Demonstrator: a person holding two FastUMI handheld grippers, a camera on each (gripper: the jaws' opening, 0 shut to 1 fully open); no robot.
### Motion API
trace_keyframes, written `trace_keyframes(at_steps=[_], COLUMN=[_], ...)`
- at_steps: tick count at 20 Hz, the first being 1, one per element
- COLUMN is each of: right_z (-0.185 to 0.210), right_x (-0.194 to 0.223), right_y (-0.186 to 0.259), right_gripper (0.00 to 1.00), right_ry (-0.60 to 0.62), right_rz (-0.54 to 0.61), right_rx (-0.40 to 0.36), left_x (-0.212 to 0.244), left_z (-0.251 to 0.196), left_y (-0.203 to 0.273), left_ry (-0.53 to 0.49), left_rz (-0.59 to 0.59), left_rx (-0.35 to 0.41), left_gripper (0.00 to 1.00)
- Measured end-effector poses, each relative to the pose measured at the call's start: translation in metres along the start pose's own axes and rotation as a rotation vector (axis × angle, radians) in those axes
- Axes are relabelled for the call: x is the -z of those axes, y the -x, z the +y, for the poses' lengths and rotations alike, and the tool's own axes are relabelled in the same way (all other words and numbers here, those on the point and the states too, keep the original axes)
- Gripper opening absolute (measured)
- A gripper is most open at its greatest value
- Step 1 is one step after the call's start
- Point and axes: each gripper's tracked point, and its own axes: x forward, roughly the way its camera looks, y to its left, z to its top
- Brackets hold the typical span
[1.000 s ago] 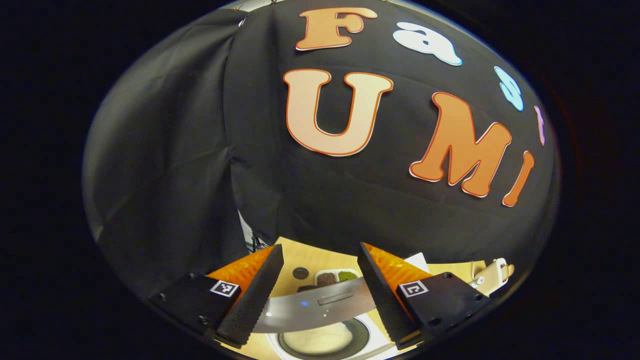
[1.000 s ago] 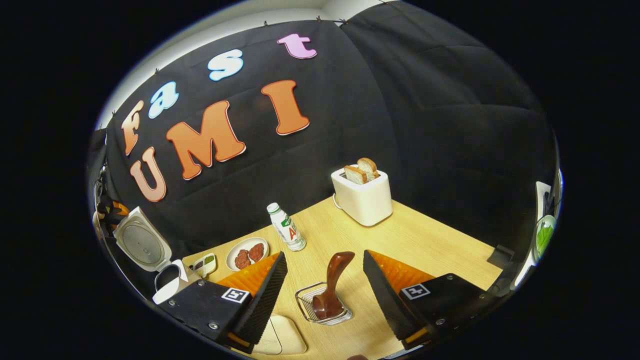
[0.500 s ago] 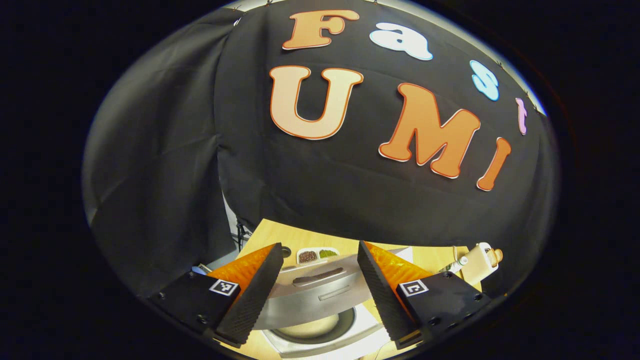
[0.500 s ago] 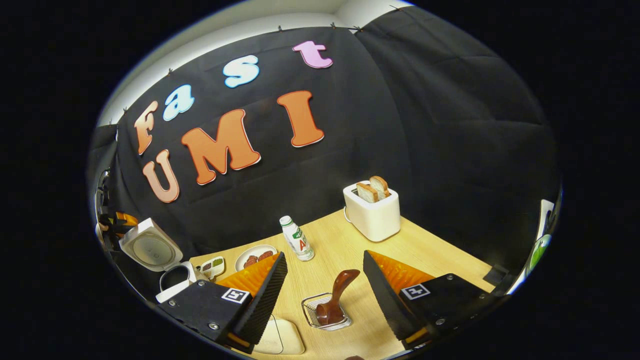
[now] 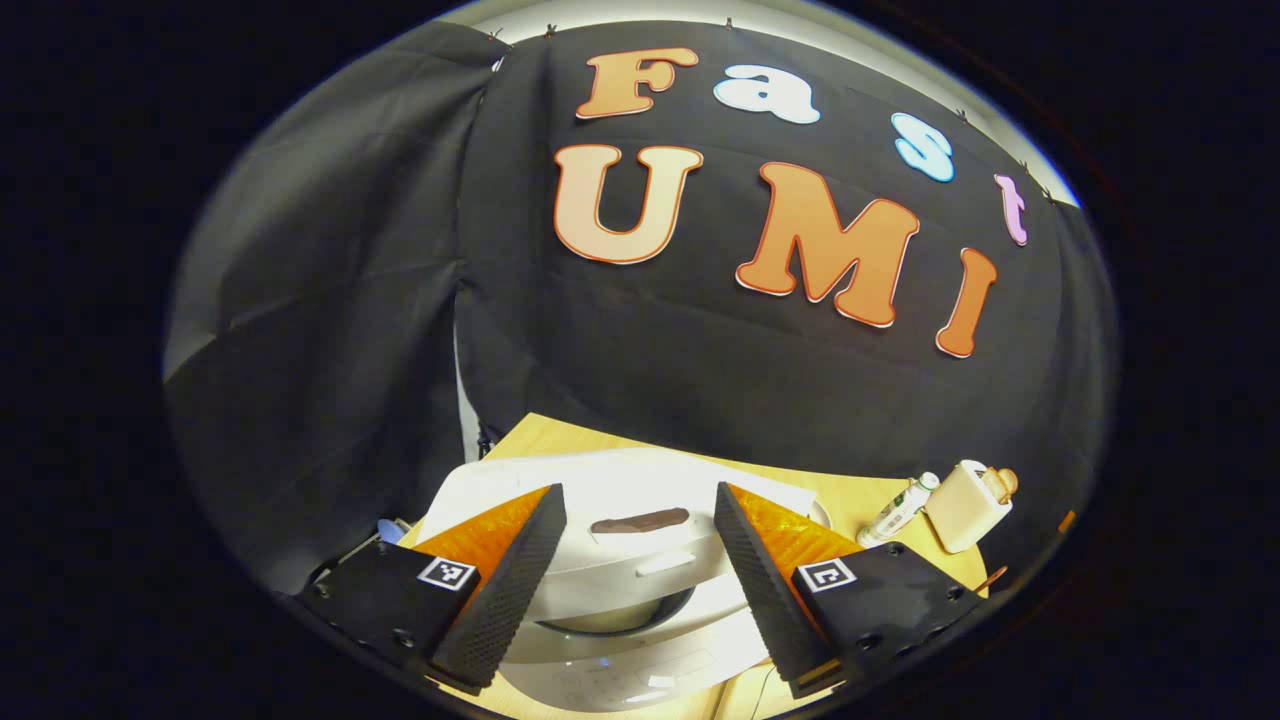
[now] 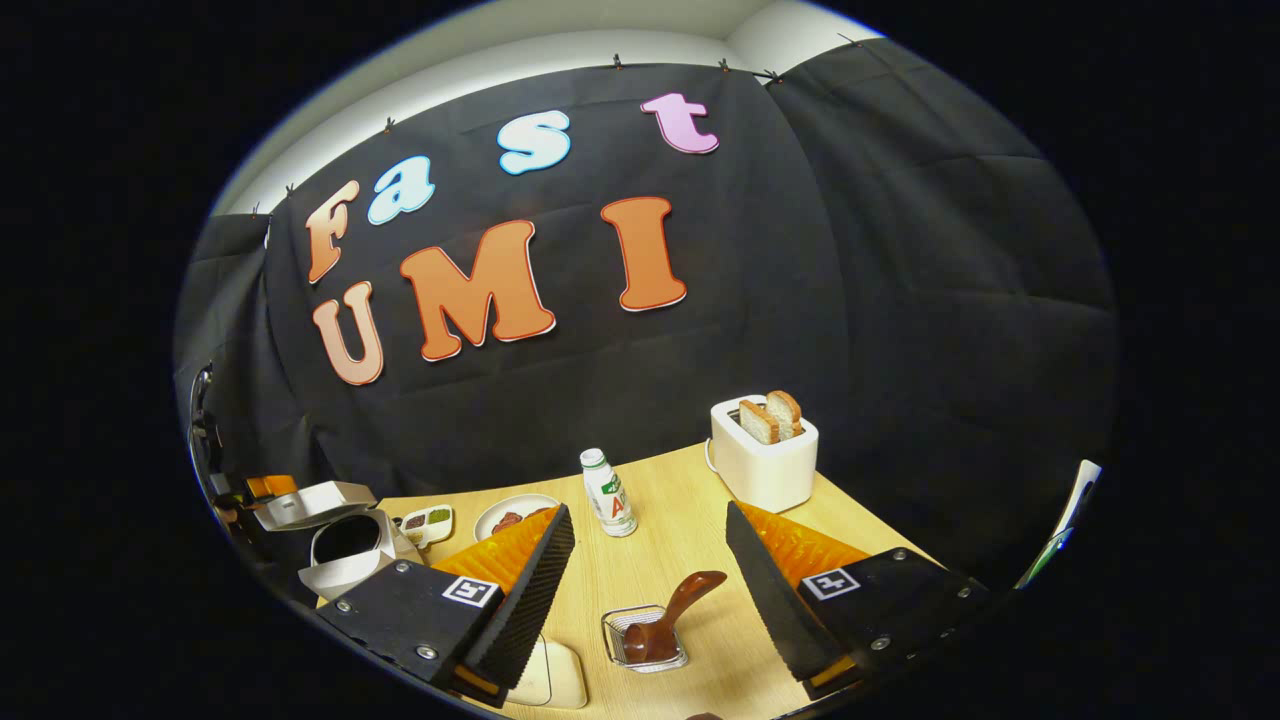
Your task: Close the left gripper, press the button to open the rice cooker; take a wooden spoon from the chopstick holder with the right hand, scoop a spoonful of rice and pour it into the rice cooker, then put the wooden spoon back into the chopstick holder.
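Note:
The white rice cooker (image 5: 620, 665) sits right under my left gripper (image 5: 638, 495), which is open. Its lid (image 5: 640, 545) hangs low over the pot, its top towards me, with a dark slot showing between my fingers. In the right gripper view the rice cooker (image 6: 345, 560) stands at the far left. There the lid (image 6: 312, 503) lies almost level above the dark pot, with the left gripper (image 6: 255, 487) behind it. My right gripper (image 6: 649, 510) is open above the table. The wooden spoon (image 6: 672, 615) leans in the wire chopstick holder (image 6: 645, 640) below it, untouched.
On the wooden table (image 6: 690, 540) stand a small bottle (image 6: 610, 493), a toaster (image 6: 765, 455) with bread slices, a plate (image 6: 505, 517) of dark food and a little divided dish (image 6: 425, 520). A white rounded container (image 6: 555, 675) lies by my right gripper's left finger.
The rice cooker's lid has swung down from upright to almost level over the pot. The left gripper came forward over it. The right gripper has drawn up and back from the spoon holder.

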Motion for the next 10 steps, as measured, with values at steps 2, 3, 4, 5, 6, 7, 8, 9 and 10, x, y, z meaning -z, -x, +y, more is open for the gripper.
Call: trace_keyframes(at_steps=[2,3,4,5,6,7,8,9,10], right_z=[0.004,0.004,0.006,0.007,0.007,0.005,0.003,0.002,0.0], right_x=[0.01,0.016,0.021,0.025,0.027,0.03,0.031,0.034,0.036], right_y=[-0.001,0.0,0.0,0.0,-0.001,-0.001,-0.002,-0.002,-0.003], right_gripper=[0.95,0.95,0.95,0.95,0.95,0.95,0.95,0.95,0.95], right_ry=[0.01,0.015,0.019,0.021,0.024,0.027,0.029,0.027,0.022], right_rz=[0.02,0.034,0.048,0.06,0.066,0.071,0.077,0.085,0.093], right_rx=[-0.013,-0.019,-0.025,-0.03,-0.03,-0.026,-0.022,-0.018,-0.016], left_x=[0.022,0.03,0.039,0.046,0.052,0.054,0.054,0.055,0.055], left_z=[0.003,0.003,0.003,0.003,0.002,0.003,0.002,0.002,0.003], left_y=[0.002,0.002,0.002,0.0,-0.003,-0.005,-0.007,-0.01,-0.014], left_ry=[-0.021,-0.03,-0.045,-0.065,-0.08,-0.088,-0.093,-0.094,-0.094], left_rz=[-0.011,-0.014,-0.018,-0.018,-0.02,-0.018,-0.024,-0.029,-0.033], left_rx=[-0.024,-0.03,-0.035,-0.043,-0.048,-0.053,-0.057,-0.063,-0.074], left_gripper=[1.0,1.0,1.0,1.0,1.0,1.0,1.0,1.0,1.0])
